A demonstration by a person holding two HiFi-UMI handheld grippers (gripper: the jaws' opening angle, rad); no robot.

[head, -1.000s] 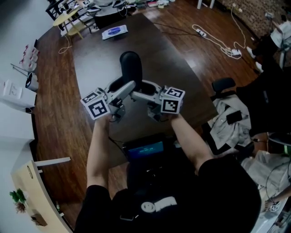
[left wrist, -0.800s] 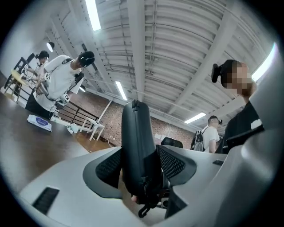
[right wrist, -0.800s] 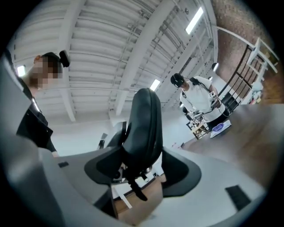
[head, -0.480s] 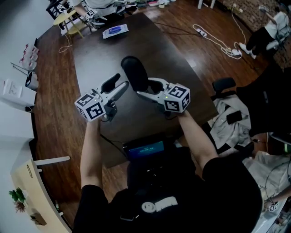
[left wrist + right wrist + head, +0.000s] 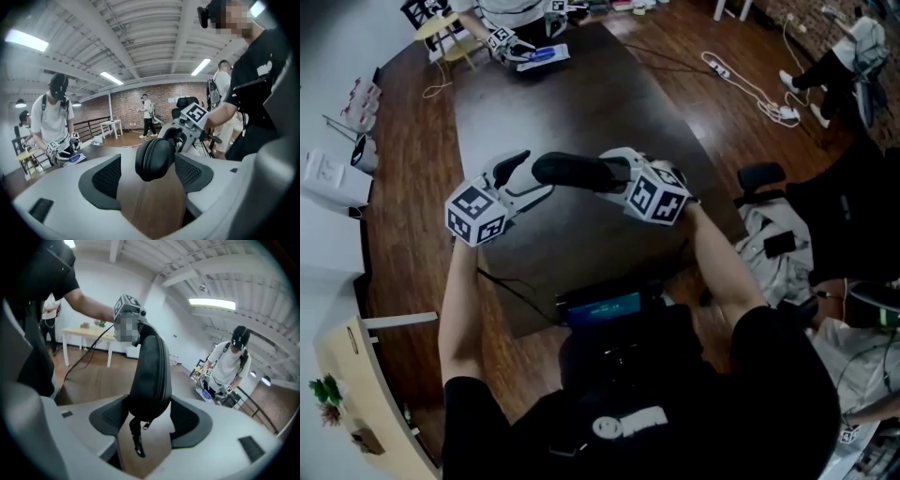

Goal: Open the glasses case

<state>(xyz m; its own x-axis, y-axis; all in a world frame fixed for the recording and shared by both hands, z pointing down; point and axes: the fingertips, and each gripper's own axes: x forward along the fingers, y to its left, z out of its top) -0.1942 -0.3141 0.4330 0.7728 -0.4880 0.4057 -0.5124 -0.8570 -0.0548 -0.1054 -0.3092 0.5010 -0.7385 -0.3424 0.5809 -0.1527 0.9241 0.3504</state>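
The black zipped glasses case (image 5: 572,171) hangs crosswise above the dark table (image 5: 581,94), between both grippers. My right gripper (image 5: 614,169) is shut on its right end, its jaws having just closed in a little. In the right gripper view both pads press the case (image 5: 152,376) and its zip pull (image 5: 137,442) dangles below. My left gripper (image 5: 525,174) stands open, its jaws having just been opening. In the left gripper view the case's rounded end (image 5: 154,159) sits between the pads (image 5: 105,176) with a gap on each side.
A lit screen (image 5: 600,307) sits at the table's near edge. At the far end another person works with grippers (image 5: 511,42) beside a blue-marked packet (image 5: 546,53). A white cable (image 5: 750,84) lies on the floor, and a chair with clothes (image 5: 769,244) stands at the right.
The case has swung from pointing away to lying crosswise. Both grippers rolled and sank; the left one moved left and its jaws spread off the case.
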